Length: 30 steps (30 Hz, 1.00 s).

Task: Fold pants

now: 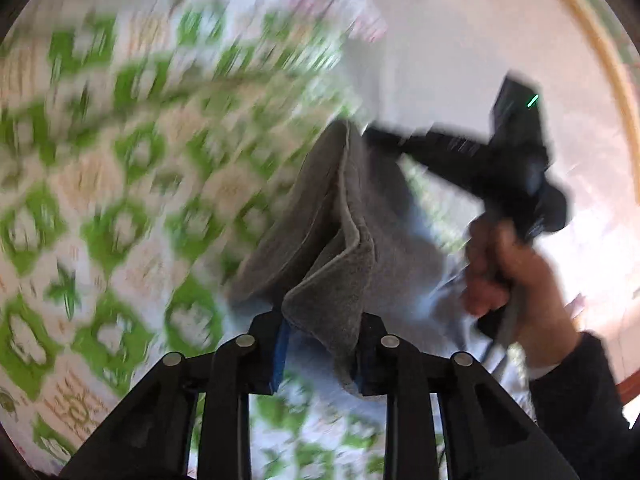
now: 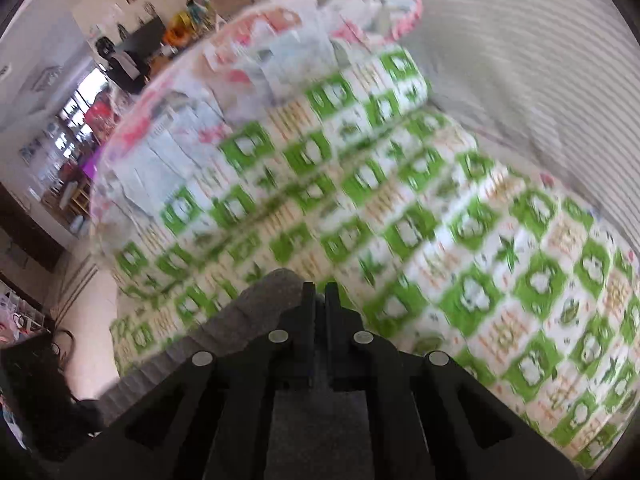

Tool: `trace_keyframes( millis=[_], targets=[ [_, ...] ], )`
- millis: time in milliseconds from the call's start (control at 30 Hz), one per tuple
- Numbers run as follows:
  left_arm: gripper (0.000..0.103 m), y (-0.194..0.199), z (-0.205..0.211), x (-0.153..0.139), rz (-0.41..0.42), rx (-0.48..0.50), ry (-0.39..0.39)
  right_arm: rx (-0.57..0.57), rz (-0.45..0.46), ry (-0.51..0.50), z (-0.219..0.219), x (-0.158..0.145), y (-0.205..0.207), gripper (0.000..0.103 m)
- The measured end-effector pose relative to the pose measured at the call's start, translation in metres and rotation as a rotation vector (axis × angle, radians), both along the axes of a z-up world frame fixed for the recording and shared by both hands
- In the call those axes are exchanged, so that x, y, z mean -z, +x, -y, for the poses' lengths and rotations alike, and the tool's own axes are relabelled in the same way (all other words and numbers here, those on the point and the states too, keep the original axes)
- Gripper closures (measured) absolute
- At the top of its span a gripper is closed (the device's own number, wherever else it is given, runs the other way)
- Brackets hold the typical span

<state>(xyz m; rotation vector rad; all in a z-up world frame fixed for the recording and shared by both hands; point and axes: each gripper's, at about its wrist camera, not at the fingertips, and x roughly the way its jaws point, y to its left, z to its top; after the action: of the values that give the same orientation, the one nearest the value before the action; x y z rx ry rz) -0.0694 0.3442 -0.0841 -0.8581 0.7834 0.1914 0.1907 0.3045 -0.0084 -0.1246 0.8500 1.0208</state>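
- Pants (image 1: 352, 216): grey, thick cloth, held up off the bed (image 1: 120, 200) as a bunched, already doubled strip. Several layered hems are seen in the left wrist view.
- Left gripper (image 1: 322, 354): jaws partly closed, with a thick fold of the pants between them. The cloth lies against the right pad; a small gap is seen at the blue left pad, so a firm pinch cannot be confirmed.
- Right gripper (image 2: 319, 300): jaws pressed nearly together. Grey cloth (image 2: 256, 300) is seen at and below their left side; a thin edge is judged to be pinched, though the contact itself is hidden.
- In the left wrist view the right gripper (image 1: 372, 130) is seen at the far end of the strip, held by a hand (image 1: 504, 264) in a dark sleeve (image 1: 580, 400).
- Key relation: the long axis of the pants runs from the left jaws up and away to the right jaws. 1 end is at each gripper, so neither is nearer.
- Bed: green-and-white patterned cover spread below and ahead of both grippers, heavily blurred.
- Judgement: the strip would next be laid down on the bed along that axis, or its 2 ends brought together.
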Motion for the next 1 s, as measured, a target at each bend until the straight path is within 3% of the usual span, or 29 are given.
trace_keyframes(
  millis=[100,167,233,267,300,333,433,567,600,633,667,733,767,867,1000],
  targets=[
    [0.069,-0.003,-0.002,0.012,-0.036,-0.011,-0.044,-0.002,-0.017,-0.084,-0.014,0.021,-0.001,0.097],
    [0.051,-0.006,-0.004,0.011,-0.036,-0.027,-0.058,0.014,-0.015,-0.151,-0.021,0.035,-0.002,0.091],
    [0.033,-0.016,-0.008,0.008,-0.05,-0.067,-0.048,0.032,-0.02,-0.179,-0.019,0.041,-0.002,0.07],
    [0.031,-0.019,-0.011,0.008,-0.052,-0.086,-0.044,0.036,-0.025,-0.17,-0.016,0.04,0.0,0.06],
    [0.031,-0.022,-0.013,0.009,-0.055,-0.097,-0.05,0.036,-0.031,-0.154,-0.013,0.039,0.001,0.039],
    [0.029,-0.022,-0.014,0.012,-0.061,-0.104,-0.061,0.035,-0.034,-0.134,-0.011,0.037,0.002,0.028],
    [0.026,-0.008,-0.007,0.018,-0.105,-0.094,-0.067,0.029,-0.042,-0.125,-0.011,0.035,0.009,0.027],
    [0.021,0.013,0.001,0.019,-0.115,-0.083,0.017,0.014,-0.076,-0.221,-0.025,0.057,0.015,0.032],
    [0.024,0.017,0.004,0.018,-0.121,-0.077,0.056,0.003,-0.07,-0.225,-0.027,0.059,0.013,0.052],
    [0.043,0.019,0.007,0.016,-0.127,-0.075,0.081,-0.003,-0.078,-0.219,-0.027,0.059,0.012,0.083],
    [0.055,0.02,0.007,0.015,-0.133,-0.077,0.097,-0.009,-0.108,-0.198,-0.026,0.059,0.013,0.094],
    [0.072,0.013,0.004,0.008,-0.105,-0.092,0.098,-0.008,-0.098,-0.159,-0.023,0.049,0.007,0.096],
    [0.075,0.007,0.002,0.004,-0.086,-0.096,0.089,-0.015,-0.089,-0.141,-0.024,0.042,0.003,0.096],
    [0.077,-0.016,-0.002,-0.012,-0.03,-0.114,0.081,-0.043,-0.074,-0.084,-0.031,0.022,-0.01,0.097],
    [0.077,-0.041,-0.003,-0.036,-0.012,-0.18,0.173,-0.08,-0.053,0.001,-0.056,0.002,-0.026,0.097]
  ],
)
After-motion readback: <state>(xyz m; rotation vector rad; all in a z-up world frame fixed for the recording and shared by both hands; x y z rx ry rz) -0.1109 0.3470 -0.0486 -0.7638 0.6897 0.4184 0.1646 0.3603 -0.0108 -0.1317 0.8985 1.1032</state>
